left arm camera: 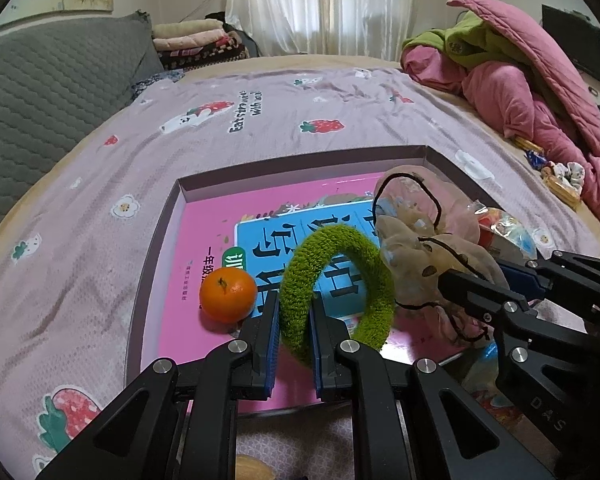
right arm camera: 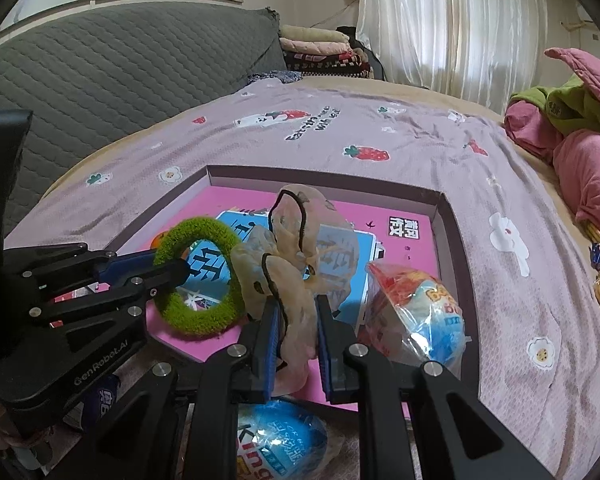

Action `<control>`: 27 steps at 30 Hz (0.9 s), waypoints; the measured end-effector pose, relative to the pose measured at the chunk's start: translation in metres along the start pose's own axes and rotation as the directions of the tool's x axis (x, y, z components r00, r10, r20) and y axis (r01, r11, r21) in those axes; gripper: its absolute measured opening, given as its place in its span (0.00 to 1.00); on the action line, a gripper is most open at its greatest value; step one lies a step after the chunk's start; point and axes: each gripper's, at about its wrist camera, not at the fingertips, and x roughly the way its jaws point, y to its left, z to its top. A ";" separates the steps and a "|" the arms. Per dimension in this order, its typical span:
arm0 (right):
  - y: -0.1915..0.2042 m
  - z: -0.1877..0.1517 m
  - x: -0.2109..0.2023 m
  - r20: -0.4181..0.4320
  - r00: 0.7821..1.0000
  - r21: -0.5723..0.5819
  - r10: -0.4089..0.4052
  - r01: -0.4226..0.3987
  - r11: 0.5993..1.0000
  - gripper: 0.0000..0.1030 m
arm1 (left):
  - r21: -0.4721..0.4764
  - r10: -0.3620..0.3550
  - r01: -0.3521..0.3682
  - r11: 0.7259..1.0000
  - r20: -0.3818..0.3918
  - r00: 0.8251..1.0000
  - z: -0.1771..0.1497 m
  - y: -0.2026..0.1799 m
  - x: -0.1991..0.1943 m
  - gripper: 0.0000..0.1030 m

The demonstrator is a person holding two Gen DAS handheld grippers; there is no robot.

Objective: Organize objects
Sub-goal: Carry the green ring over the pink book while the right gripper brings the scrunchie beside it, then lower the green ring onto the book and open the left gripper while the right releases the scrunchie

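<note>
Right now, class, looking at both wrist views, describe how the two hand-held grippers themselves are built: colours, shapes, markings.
The left hand-held gripper and the right hand-held gripper look alike: matte black angular linkage arms with triangular cut-outs, round silver pivot pins, and two straight fingers lined with ribbed blue pads. White lettering marks their sides: "GenRobot.AI" on the left one and "DAS" on the right.

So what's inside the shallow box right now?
In the box: a pink book covering its floor, an orange on it, and a wrapped toy egg. Anything beneath the book is hidden.
</note>
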 end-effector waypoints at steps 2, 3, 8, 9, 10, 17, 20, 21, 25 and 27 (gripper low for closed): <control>-0.002 0.000 0.001 -0.005 1.000 0.007 0.000 0.000 1.000 0.18 | 0.002 -0.009 0.009 1.000 -0.004 1.000 -0.001 -0.001 0.000 0.13; -0.002 -0.001 0.001 -0.008 1.000 0.012 0.001 -0.001 1.000 0.18 | 0.000 -0.017 0.017 1.000 -0.007 1.000 -0.001 -0.002 0.000 0.13; -0.003 -0.002 0.000 -0.011 1.000 0.021 0.007 -0.007 1.000 0.22 | 0.006 -0.017 0.017 1.000 -0.014 1.000 -0.004 -0.004 0.001 0.13; -0.003 -0.002 0.001 -0.013 1.000 0.020 0.008 -0.007 1.000 0.22 | 0.008 -0.016 0.016 1.000 -0.015 1.000 -0.005 -0.005 0.001 0.13; -0.003 -0.002 0.001 -0.015 1.000 0.021 0.006 -0.006 1.000 0.22 | 0.009 -0.014 0.014 1.000 -0.016 1.000 -0.005 -0.005 0.001 0.13; -0.004 -0.004 0.000 -0.015 1.000 0.028 0.004 -0.004 1.000 0.26 | 0.014 -0.010 0.011 1.000 -0.023 1.000 -0.006 -0.005 0.002 0.13; -0.004 -0.004 0.000 -0.018 1.000 0.027 0.001 -0.001 1.000 0.28 | 0.016 -0.010 0.010 1.000 -0.028 1.000 -0.007 -0.005 0.002 0.13; -0.004 -0.005 0.000 -0.018 1.000 0.025 0.000 0.001 1.000 0.29 | 0.016 -0.012 0.013 1.000 -0.029 1.000 -0.008 -0.005 0.001 0.13; -0.004 -0.006 -0.001 -0.015 1.000 0.022 -0.004 0.005 1.000 0.33 | 0.019 -0.012 0.012 1.000 -0.030 0.999 -0.009 -0.005 -0.001 0.14; -0.004 -0.007 -0.002 -0.016 1.000 0.022 -0.006 0.007 1.000 0.37 | 0.019 -0.010 0.011 1.000 -0.034 0.999 -0.010 -0.004 0.000 0.14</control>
